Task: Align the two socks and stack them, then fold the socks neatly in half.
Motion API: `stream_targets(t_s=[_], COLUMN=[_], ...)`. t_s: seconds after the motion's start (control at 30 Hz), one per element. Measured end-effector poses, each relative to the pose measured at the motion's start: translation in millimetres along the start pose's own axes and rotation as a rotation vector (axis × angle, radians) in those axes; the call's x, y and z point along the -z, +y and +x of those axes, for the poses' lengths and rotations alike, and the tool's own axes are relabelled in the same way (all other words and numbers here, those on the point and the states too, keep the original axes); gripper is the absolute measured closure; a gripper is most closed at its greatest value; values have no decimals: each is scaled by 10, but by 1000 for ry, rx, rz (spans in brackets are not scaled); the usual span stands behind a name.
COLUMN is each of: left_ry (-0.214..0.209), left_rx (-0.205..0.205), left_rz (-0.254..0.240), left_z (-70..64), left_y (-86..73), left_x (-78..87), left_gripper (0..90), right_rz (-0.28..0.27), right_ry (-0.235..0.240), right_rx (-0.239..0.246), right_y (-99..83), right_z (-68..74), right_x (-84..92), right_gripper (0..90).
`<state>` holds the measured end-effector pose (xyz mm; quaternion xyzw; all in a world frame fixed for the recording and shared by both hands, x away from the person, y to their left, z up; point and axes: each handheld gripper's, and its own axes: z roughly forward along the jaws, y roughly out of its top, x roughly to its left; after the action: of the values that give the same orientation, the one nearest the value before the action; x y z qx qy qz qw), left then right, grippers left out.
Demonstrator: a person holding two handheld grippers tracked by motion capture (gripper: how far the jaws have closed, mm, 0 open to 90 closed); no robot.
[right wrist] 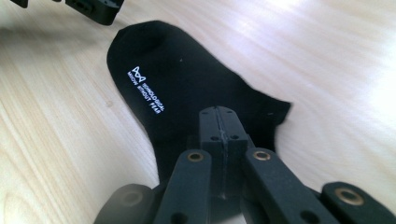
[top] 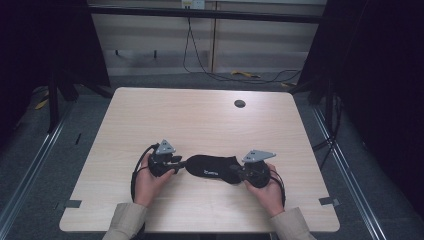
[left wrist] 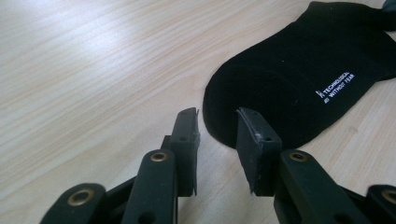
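A black sock (top: 212,167) with small white lettering lies flat near the table's front edge, between the two grippers. My left gripper (top: 179,162) is at its toe end. In the left gripper view the left gripper (left wrist: 217,135) is open, and the rounded toe of the sock (left wrist: 299,79) lies just beyond the gap, with neither pad pressing on it. My right gripper (top: 237,172) is at the cuff end. In the right gripper view the right gripper (right wrist: 218,114) has its jaws closed together, down on the sock (right wrist: 187,88).
The light wooden table (top: 200,120) has a round cable hole (top: 240,103) at the back right. Cables (top: 240,75) lie on the floor behind the table, and dark stands flank both sides. A person's hands and sleeves come in at the front edge.
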<state>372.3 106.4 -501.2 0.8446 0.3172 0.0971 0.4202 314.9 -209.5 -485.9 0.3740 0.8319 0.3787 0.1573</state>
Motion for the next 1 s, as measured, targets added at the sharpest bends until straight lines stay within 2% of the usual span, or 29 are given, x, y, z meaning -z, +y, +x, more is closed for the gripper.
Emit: stream_targets(t_s=[0.13,0.2,0.4,0.5,0.6,0.73,0.9,1.0], left_ry=[6,-5,-8,-14,-18,-13,-12,-18], left_rx=[34,61,79,60,57,26,-8,-4], left_rz=[-1,-1,-19,-11,1,6,24,27], left_z=[30,45,33,-5,-13,-20,-30,-35], left_y=[-28,-39,19,71,73,69,87,87], left_x=[-42,-77,-128,-192,-221,-231,-234,-232], left_gripper=[680,676,667,652,651,639,643,683], right_rz=[20,44,46,35,35,34,21,24], right_ry=[-13,-24,-32,-24,-24,-27,-18,-15], right_rx=[14,30,41,27,35,44,28,26], right_y=[-41,-64,-69,-83,-87,-86,-107,-104], right_z=[20,32,53,40,39,43,28,26], right_x=[-58,-81,-89,-89,-87,-88,-83,-84], right_gripper=[900,900,900,900,900,900,900,900])
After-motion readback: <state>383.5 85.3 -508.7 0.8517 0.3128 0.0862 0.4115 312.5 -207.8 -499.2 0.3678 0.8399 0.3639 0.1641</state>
